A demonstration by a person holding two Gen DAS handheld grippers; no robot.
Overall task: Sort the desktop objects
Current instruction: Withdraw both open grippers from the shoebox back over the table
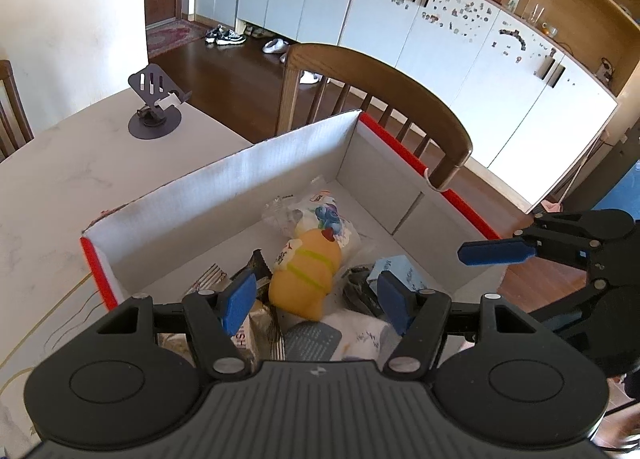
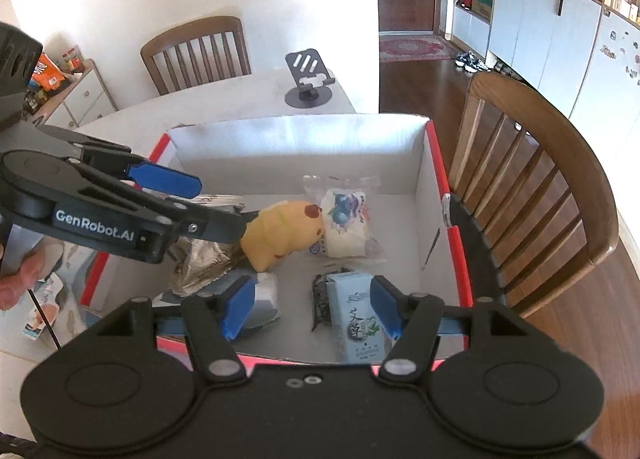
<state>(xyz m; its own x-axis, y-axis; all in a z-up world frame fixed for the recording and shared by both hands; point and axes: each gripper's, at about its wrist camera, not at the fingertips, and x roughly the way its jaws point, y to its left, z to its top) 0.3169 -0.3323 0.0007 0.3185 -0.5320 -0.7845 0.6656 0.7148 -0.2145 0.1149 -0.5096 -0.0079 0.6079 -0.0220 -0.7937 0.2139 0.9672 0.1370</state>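
A red-edged cardboard box [image 1: 240, 187] [image 2: 300, 147] on the table holds a yellow toy [image 1: 304, 279] [image 2: 280, 235], a clear snack packet [image 2: 344, 223] with blue print, a light-blue carton [image 2: 358, 315], a silver foil packet [image 2: 200, 263] and a white tissue pack [image 1: 360, 339]. My left gripper [image 1: 316, 305] hangs open over the toy, its blue pads touching nothing. My right gripper [image 2: 312, 307] is open above the box's near side, with the carton lying loose below its right pad. My left gripper [image 2: 222, 201] also shows at the left of the right wrist view. My right gripper's blue pad [image 1: 496, 251] shows in the left wrist view.
A black phone stand [image 1: 154, 103] [image 2: 310, 79] stands on the pale table beyond the box. A wooden chair [image 1: 380, 91] [image 2: 540, 179] presses against the box's far side, and another chair [image 2: 196, 51] stands at the wall. A printed packet [image 2: 38, 319] lies outside the box by a hand [image 2: 20, 279].
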